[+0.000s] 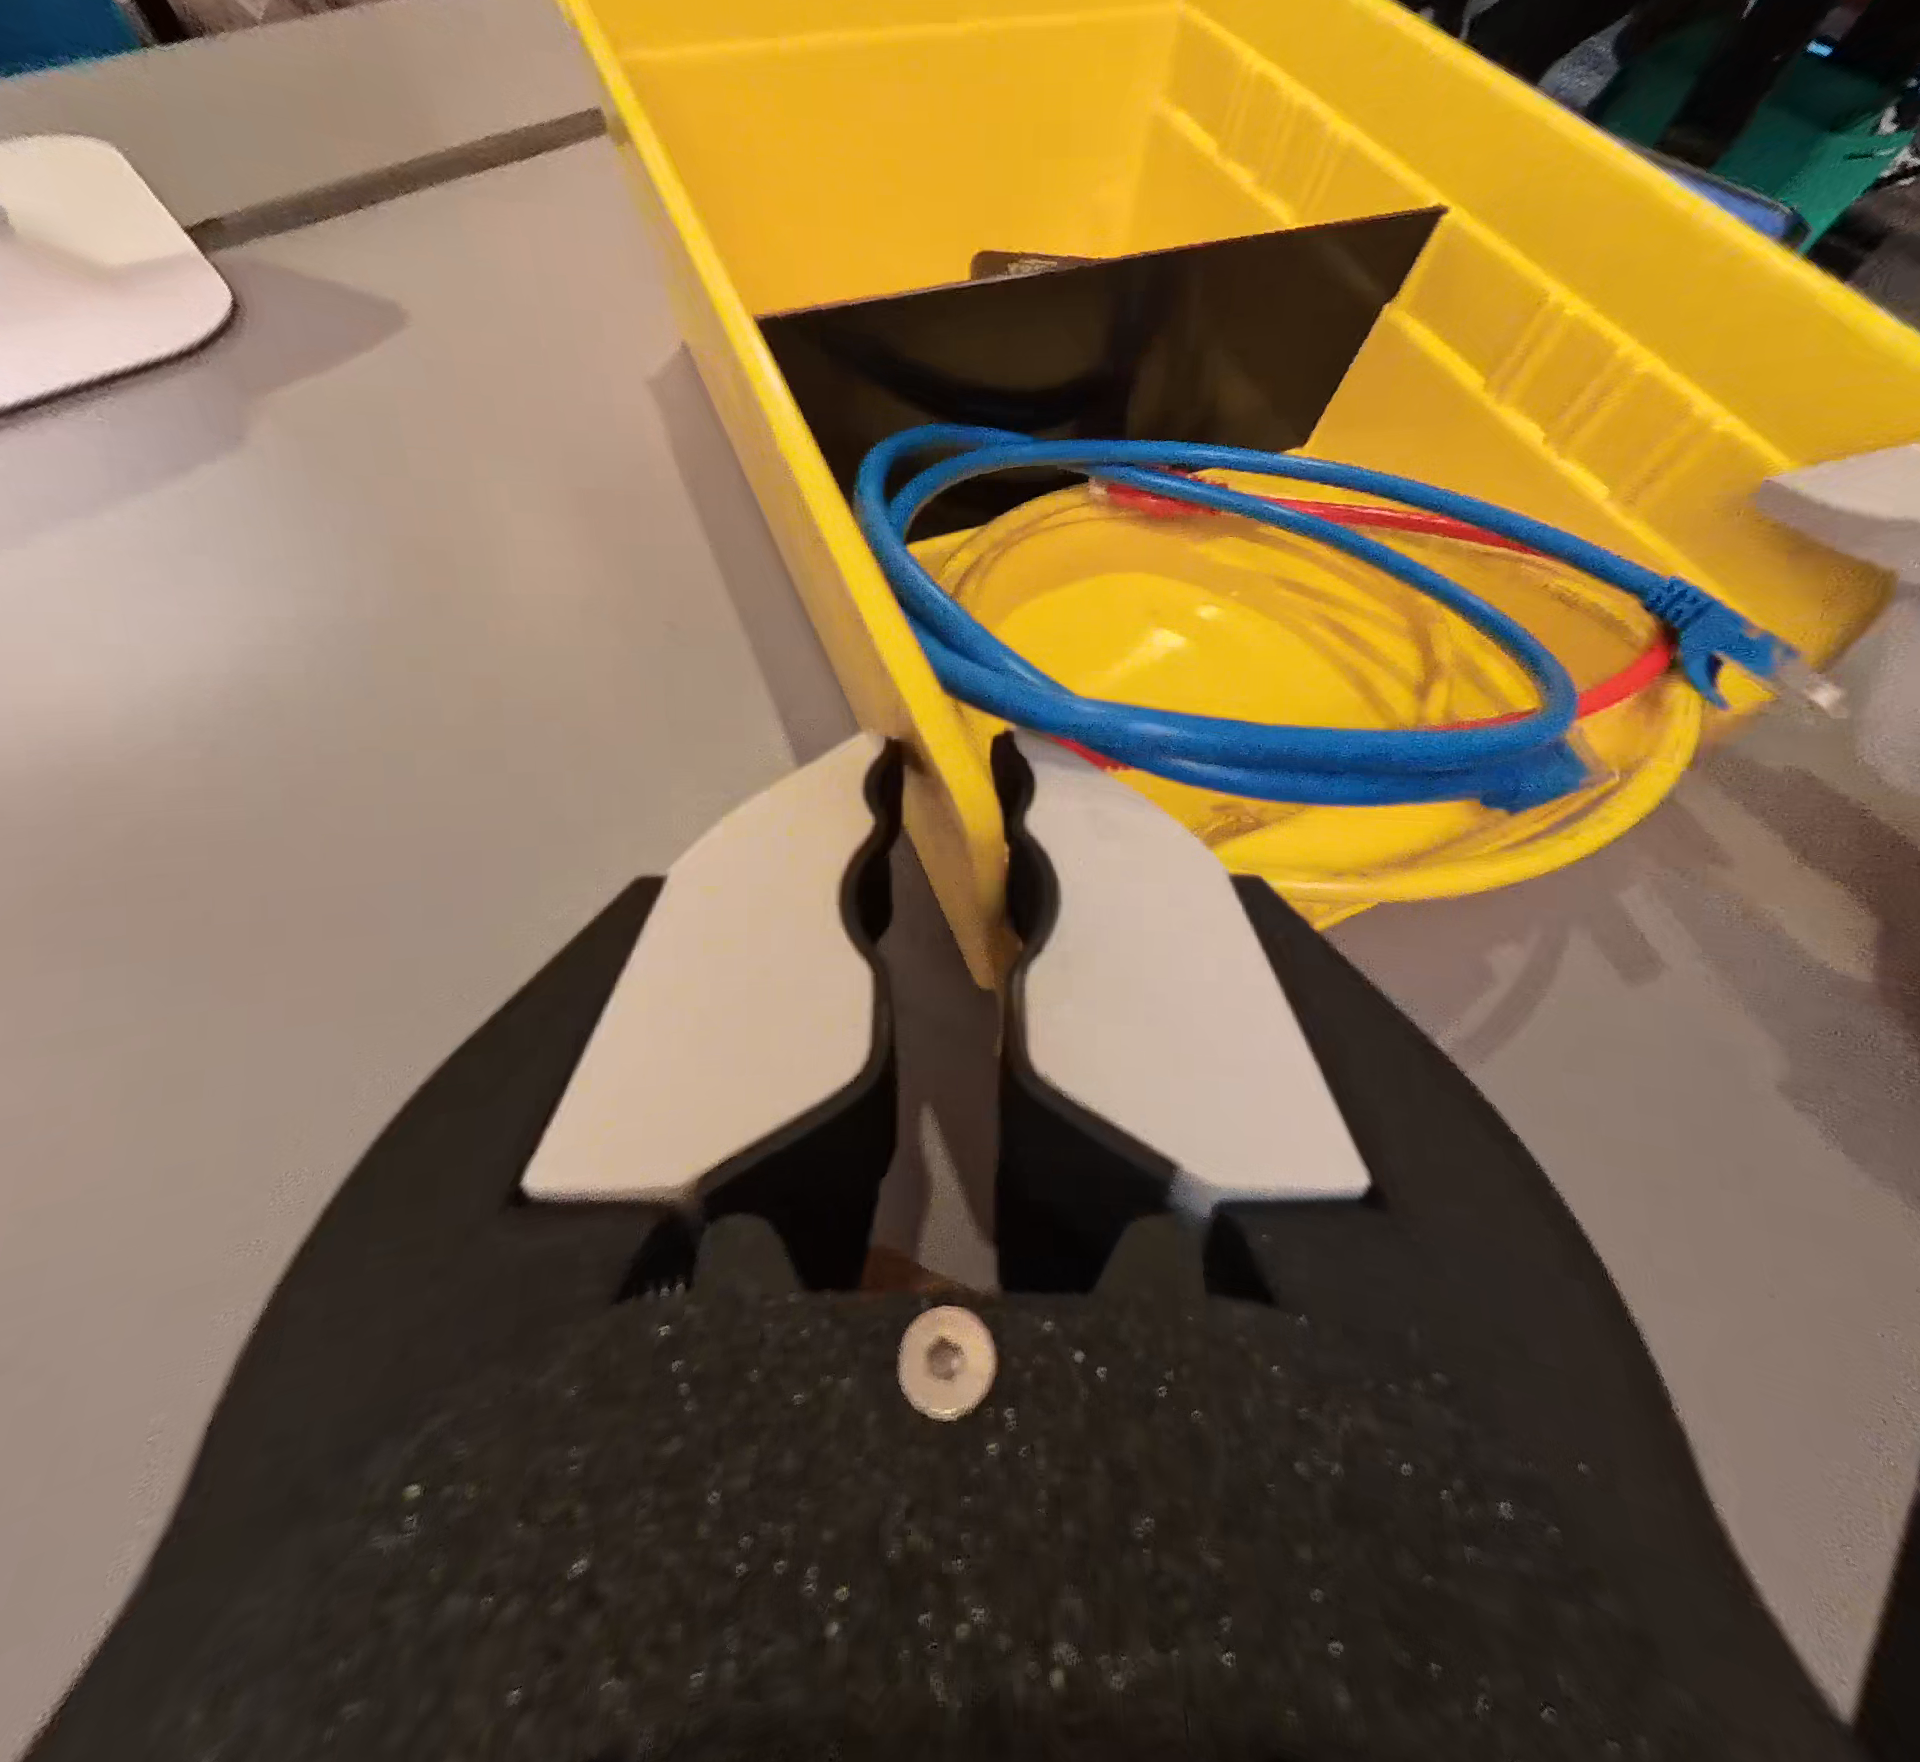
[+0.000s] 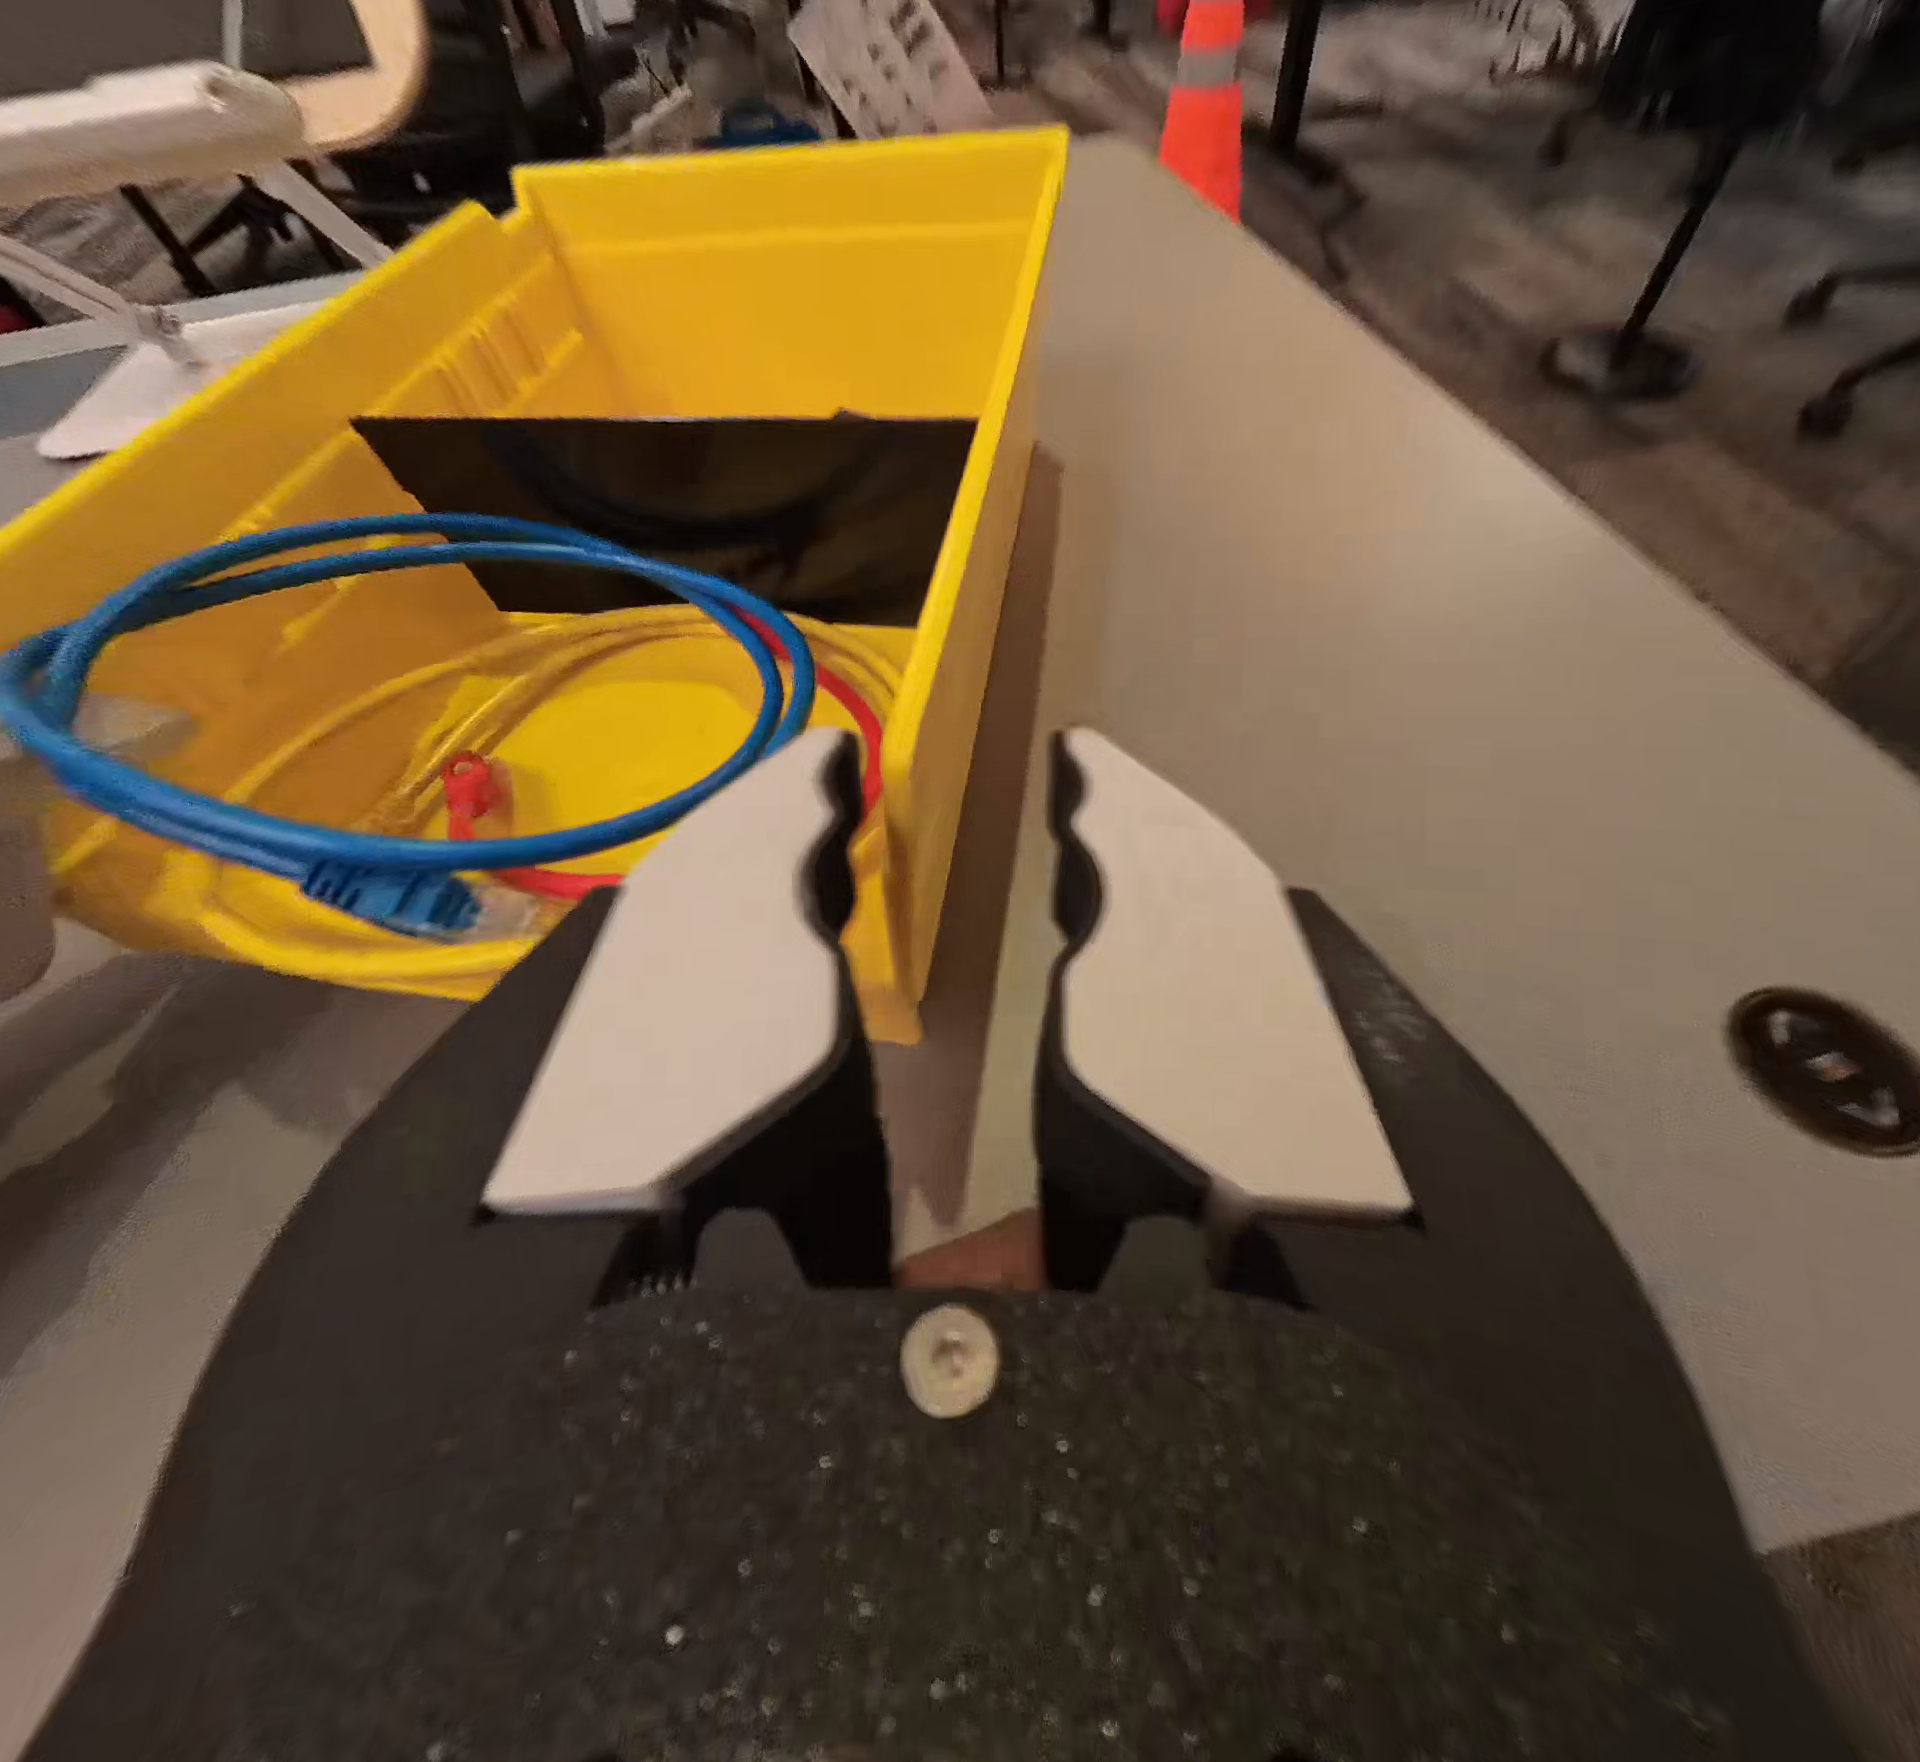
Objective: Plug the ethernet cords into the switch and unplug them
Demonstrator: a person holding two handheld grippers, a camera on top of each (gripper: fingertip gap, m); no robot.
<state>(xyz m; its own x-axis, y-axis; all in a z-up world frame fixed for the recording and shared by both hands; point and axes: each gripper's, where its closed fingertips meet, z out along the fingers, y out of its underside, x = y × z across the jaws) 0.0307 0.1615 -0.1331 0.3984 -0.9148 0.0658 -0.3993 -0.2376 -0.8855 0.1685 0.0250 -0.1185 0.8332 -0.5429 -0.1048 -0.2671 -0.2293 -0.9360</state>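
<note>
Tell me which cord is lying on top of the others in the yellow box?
The blue ethernet cord. Its loops lie over the red cord and the coiled yellow cord at the bottom of the yellow bin.

Left gripper (image 1: 948,767) fingers nearly closed — right gripper (image 2: 951,762) fingers apart.

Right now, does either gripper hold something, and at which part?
The left gripper grips the yellow bin by the near end of its side wall. The right gripper is open around the opposite wall, holding nothing.
</note>
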